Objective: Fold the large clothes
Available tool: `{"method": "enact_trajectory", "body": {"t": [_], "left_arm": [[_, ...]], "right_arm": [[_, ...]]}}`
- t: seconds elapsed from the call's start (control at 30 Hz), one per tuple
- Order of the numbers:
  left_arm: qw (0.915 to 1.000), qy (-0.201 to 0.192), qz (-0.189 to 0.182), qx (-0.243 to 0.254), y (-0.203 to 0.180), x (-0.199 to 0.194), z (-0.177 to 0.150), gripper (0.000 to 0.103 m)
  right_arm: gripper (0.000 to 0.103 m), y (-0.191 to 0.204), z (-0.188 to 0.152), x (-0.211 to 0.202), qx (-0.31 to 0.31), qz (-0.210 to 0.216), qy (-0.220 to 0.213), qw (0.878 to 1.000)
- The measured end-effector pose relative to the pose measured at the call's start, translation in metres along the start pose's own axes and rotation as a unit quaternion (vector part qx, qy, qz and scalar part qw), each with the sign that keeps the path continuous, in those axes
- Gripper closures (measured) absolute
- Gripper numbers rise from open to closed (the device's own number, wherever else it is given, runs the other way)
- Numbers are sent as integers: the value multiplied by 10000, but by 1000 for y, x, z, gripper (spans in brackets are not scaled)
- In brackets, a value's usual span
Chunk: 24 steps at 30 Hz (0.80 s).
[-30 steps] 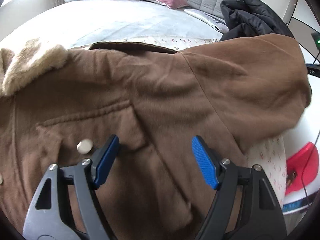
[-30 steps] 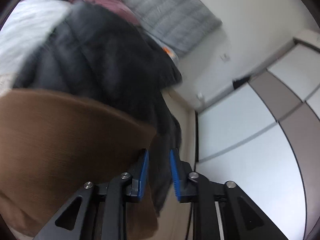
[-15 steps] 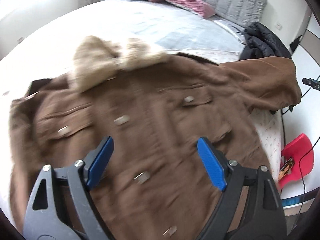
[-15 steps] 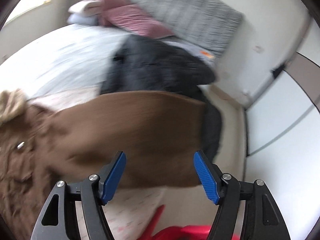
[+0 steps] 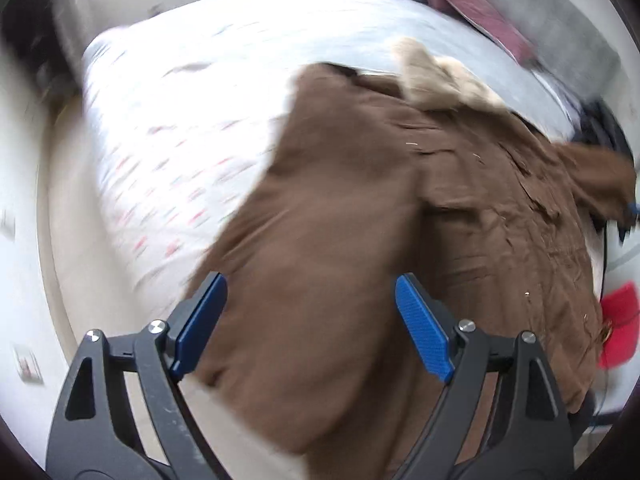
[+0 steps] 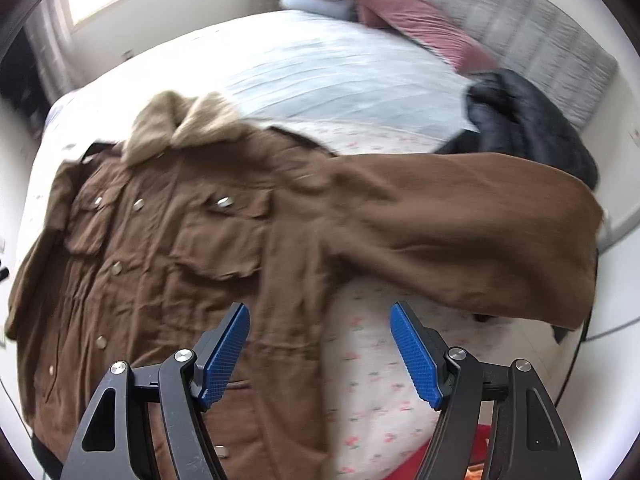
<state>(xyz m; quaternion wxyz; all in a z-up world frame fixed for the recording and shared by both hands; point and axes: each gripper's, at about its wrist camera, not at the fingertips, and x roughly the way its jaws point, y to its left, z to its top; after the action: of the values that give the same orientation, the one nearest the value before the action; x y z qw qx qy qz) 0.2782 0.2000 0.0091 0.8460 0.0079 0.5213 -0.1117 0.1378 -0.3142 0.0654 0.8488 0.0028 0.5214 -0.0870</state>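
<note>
A large brown coat (image 6: pixel 168 248) with a beige fur collar (image 6: pixel 180 124) and metal snaps lies front up on the bed. Its right sleeve (image 6: pixel 480 216) stretches out sideways toward the bed's right edge. My right gripper (image 6: pixel 320 348) is open and empty, above the coat's lower side and the sheet. In the left wrist view the coat (image 5: pixel 480 208) is blurred, and its left sleeve (image 5: pixel 320 264) runs down over the bed's edge. My left gripper (image 5: pixel 312 320) is open and empty, above that sleeve.
The bed has a floral sheet (image 6: pixel 380 380) and a pale blue cover (image 6: pixel 320 68). A black jacket (image 6: pixel 528 128) lies at the back right. Pink and white pillows (image 6: pixel 400 12) lean on a grey headboard (image 6: pixel 540 40). A red object (image 5: pixel 618 324) sits on the floor.
My right gripper opened, let go of the sleeve and pulled back. My left gripper swung left from the coat's front to its left sleeve at the bed's edge.
</note>
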Motion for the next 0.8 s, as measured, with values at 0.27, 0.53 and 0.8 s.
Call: {"method": "enact_trajectory", "body": {"t": [0.27, 0.53, 0.8], "left_arm": [[9953, 137, -395, -870, 78, 20, -38, 17], [9926, 596, -302, -1012, 84, 59, -55, 70], [9885, -657, 1266, -495, 94, -32, 7, 93]], "right_arm": [[29, 71, -14, 27, -441, 378, 265, 9980], [29, 112, -31, 49, -825, 377, 559, 9943], [29, 115, -34, 72, -794, 347, 820, 9929]]}}
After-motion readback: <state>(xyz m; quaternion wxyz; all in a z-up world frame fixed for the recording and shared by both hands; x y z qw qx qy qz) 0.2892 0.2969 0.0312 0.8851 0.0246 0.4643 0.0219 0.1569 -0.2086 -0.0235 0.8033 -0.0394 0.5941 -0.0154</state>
